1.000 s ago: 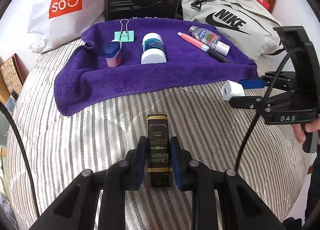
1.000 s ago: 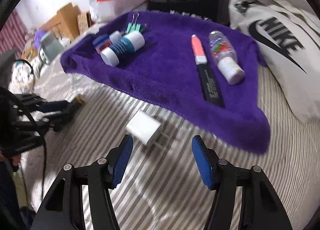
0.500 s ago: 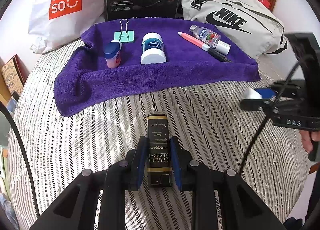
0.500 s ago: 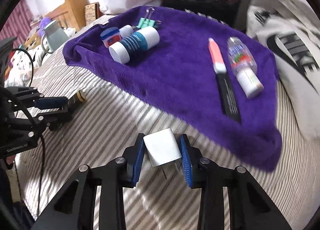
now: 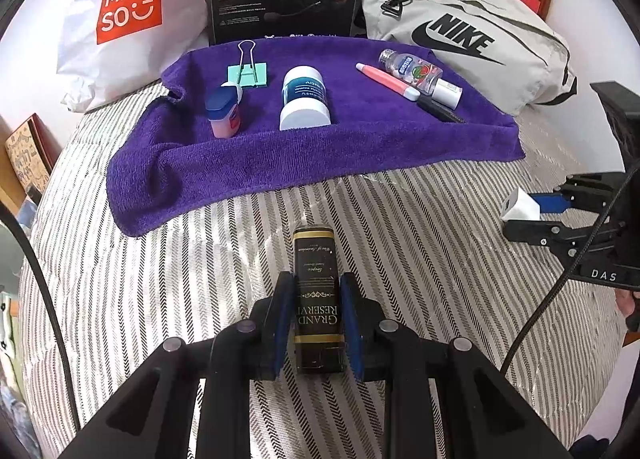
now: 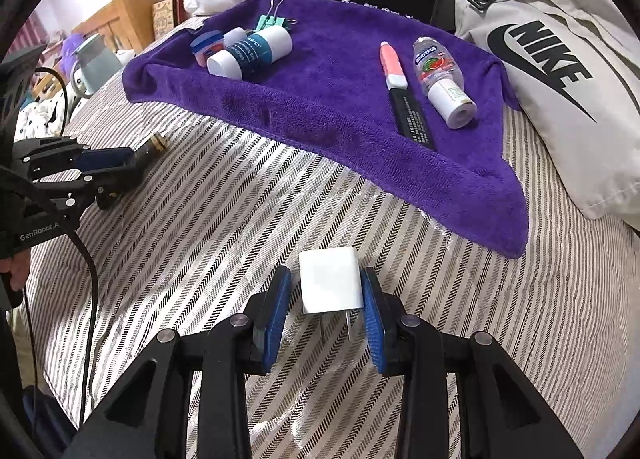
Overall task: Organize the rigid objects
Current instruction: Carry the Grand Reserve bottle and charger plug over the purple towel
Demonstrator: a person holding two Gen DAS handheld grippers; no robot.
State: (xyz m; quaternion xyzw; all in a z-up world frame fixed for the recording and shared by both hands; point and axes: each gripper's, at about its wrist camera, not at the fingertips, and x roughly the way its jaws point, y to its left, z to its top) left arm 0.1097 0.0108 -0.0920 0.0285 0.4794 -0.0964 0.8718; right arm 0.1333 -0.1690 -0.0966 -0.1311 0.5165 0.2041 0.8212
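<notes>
Between the left gripper's [image 5: 318, 323] pads, a dark bottle [image 5: 318, 295] squeezed tight, right gripper [image 6: 326, 313] clamped on a white charger [image 6: 330, 279], purple towel [image 5: 312, 151] ahead held small bottles and tubes.

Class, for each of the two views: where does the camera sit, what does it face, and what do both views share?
Left wrist: on the left tongs, facing the purple towel; tongs shut on a black-and-gold box.
Right wrist: on the right tongs, facing the towel from its right; tongs grip a white plug adapter.
Shared: towel, grey Nike bag, each other's tongs.
</notes>
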